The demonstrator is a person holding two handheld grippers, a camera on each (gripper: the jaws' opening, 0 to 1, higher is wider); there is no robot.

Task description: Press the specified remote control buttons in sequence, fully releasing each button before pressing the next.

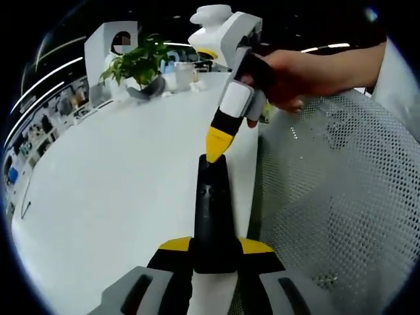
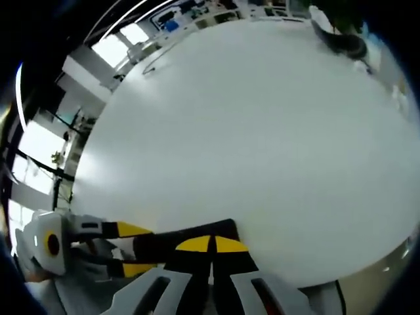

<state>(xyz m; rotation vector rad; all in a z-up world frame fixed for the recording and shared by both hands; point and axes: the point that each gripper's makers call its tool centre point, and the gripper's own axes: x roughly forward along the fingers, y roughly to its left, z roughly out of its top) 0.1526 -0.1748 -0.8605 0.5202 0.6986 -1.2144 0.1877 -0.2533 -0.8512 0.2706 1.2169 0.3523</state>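
The remote's [image 1: 211, 216] buttons are too dark and small to make out, and its near end is hidden between the left gripper's [image 1: 215, 247] jaws. In the right gripper view the right gripper [image 2: 211, 244] covers part of it, so actual contact can't be judged.

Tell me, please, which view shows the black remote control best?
The left gripper view: the remote runs lengthwise up the frame, gripped by the left claw, with the right claw on its far end. In the right gripper view, the remote is mostly hidden behind that claw's closed tips.
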